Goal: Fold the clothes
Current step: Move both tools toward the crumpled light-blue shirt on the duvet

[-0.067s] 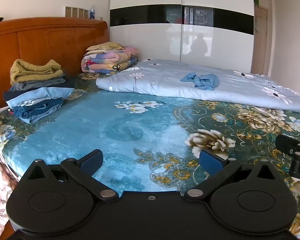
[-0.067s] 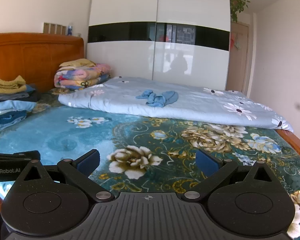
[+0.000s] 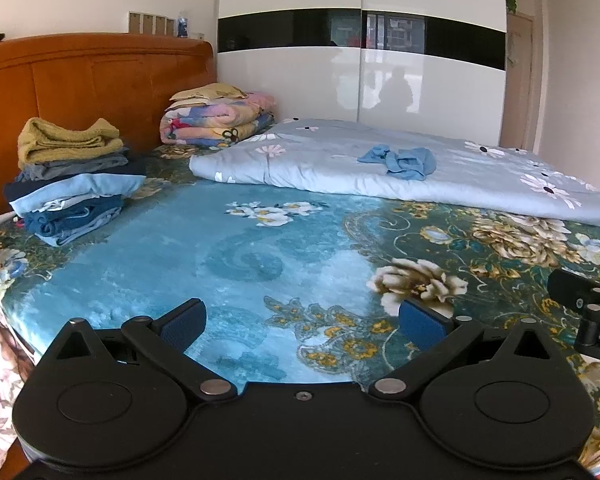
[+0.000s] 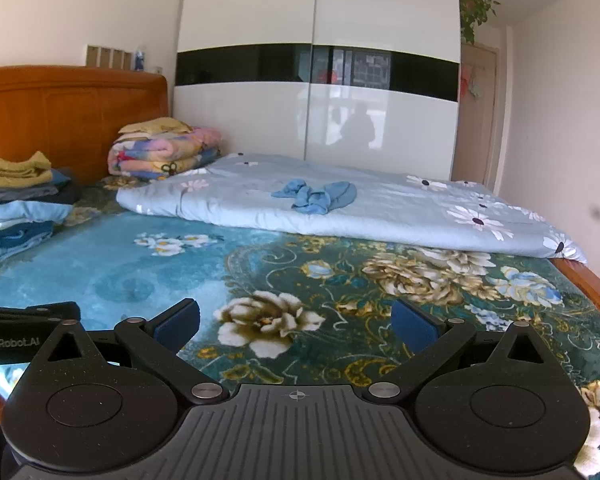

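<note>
On the pale floral quilt (image 3: 332, 160) at the far side of the bed lies the one unfolded item: a small light-blue garment (image 3: 400, 160), crumpled into a knot. It rests on top of the quilt, well apart from both tools. The right wrist view shows the same garment (image 4: 316, 198) slightly left of centre, with one loose end trailing toward the headboard side and a broader flap toward the foot.

The left gripper (image 3: 302, 320) hangs above the teal floral bedspread (image 3: 240, 248), jaws spread wide, nothing between the blue pads (image 3: 184, 320). The right gripper (image 4: 296, 322) stands just beside it in the same condition: jaws fully apart, empty. Neither touches the bedspread, as far as the views show.

Handling assessment. The garment appears thin, soft and light; it should lift with little force and will droop from any single hold. It offers no stiffness, so it is unlikely to keep a shape until laid flat. The twisted middle is a poor place to grip, since layers would likely be pinched together. Preferred holds: the trailing end with one tool and the broad flap with the other, then draw apart to open the cloth. The quilt beneath is also soft and may be caught by a deep pinch; a shallow grip on the raised folds is advised.

A stack of folded clothes (image 3: 68, 184) sits near the wooden headboard (image 3: 92, 80), the probable destination once folding is done
</note>
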`<state>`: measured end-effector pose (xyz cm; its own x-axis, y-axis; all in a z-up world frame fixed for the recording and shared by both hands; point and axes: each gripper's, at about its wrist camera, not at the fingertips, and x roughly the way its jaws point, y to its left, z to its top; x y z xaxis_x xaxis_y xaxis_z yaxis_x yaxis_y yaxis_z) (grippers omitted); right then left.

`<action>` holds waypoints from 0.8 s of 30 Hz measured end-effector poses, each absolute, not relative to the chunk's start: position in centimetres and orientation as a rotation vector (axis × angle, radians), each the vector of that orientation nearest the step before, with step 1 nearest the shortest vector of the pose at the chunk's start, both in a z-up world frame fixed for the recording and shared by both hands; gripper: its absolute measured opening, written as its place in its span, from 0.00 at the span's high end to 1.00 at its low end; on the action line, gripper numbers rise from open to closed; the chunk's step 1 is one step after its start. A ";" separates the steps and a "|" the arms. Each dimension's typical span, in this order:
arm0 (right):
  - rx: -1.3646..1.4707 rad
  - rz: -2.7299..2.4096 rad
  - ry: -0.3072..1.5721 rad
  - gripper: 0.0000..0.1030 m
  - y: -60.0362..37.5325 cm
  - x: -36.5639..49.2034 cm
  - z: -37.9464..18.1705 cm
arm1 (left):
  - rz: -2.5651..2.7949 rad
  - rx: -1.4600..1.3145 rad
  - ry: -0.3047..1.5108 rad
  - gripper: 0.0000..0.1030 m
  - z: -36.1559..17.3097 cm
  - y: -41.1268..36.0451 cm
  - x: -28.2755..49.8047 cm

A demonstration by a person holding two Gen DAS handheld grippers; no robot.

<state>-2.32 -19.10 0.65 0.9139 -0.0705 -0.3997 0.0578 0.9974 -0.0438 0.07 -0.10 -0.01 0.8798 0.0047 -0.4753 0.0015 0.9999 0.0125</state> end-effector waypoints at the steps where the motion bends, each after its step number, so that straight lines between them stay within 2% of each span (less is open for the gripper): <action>1: -0.031 -0.066 0.413 0.00 -19.1 -2.3 0.7 | 0.001 0.013 0.497 0.01 0.0 -0.1 0.1; 16: -0.026 -0.061 0.423 0.00 -19.1 -2.0 0.9 | -0.005 0.023 0.525 0.01 -0.1 -0.7 0.6; 24: -0.017 -0.059 0.435 0.00 -18.5 0.5 0.9 | -0.013 0.053 0.554 0.01 -0.1 0.0 4.1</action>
<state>0.53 -18.47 0.86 0.9052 -0.0609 -0.4206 0.0534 0.9981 -0.0296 4.10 0.04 -0.10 0.8505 0.0017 -0.5260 0.0271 0.9985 0.0471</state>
